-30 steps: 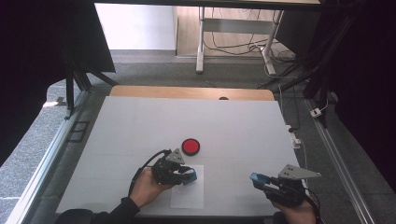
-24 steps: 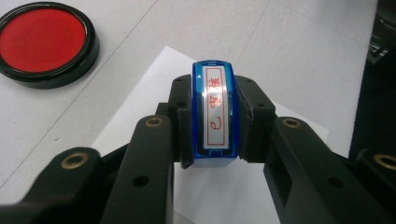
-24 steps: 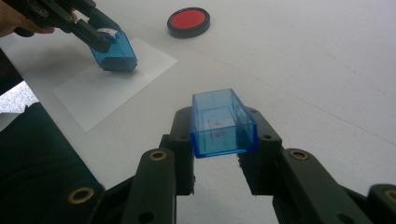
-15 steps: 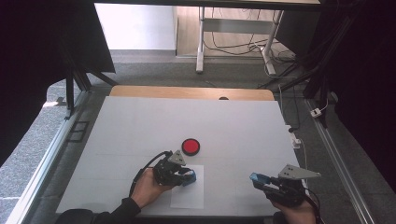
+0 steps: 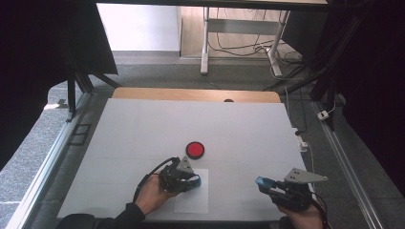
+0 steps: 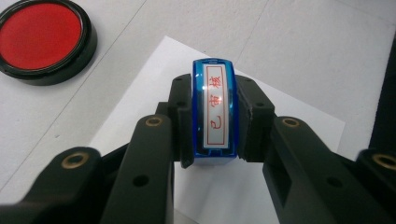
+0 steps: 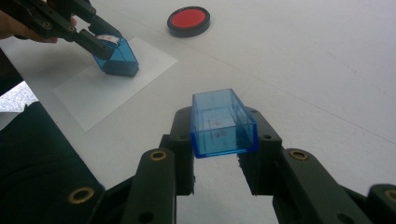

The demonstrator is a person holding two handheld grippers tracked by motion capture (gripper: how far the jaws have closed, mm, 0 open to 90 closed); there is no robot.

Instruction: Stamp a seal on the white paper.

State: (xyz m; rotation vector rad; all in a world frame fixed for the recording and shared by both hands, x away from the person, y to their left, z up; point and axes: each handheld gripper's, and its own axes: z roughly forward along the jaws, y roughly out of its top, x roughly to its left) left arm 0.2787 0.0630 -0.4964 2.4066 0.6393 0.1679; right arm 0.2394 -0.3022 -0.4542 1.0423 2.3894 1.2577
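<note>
The left gripper (image 6: 212, 116) pinches a blue translucent stamp (image 6: 214, 109) by its two long side walls, label face toward the camera, over a white paper sheet (image 5: 192, 200) that lies on the surface (image 5: 239, 124). In the right gripper view the stamp's (image 7: 116, 55) lower end is down at the sheet; whether it presses or merely touches cannot be told. The right gripper (image 7: 219, 135) clamps the stamp's blue translucent cap (image 7: 223, 122), open end toward the camera, held above the surface and well apart from the sheet. A red ink pad (image 5: 195, 150) sits just beyond the sheet. Judgement: both pieces appear to be light, rigid moulded plastic with smooth, glossy walls, so slip under a loose pinch is the main risk; the cap, being hollow and thin-walled, may flex or crack if squeezed hard. The flat parallel sides are the sound holding points, gripped at mid-height to resist tilting. The sheet is thin and unsecured, and may lift with the stamp.
</note>
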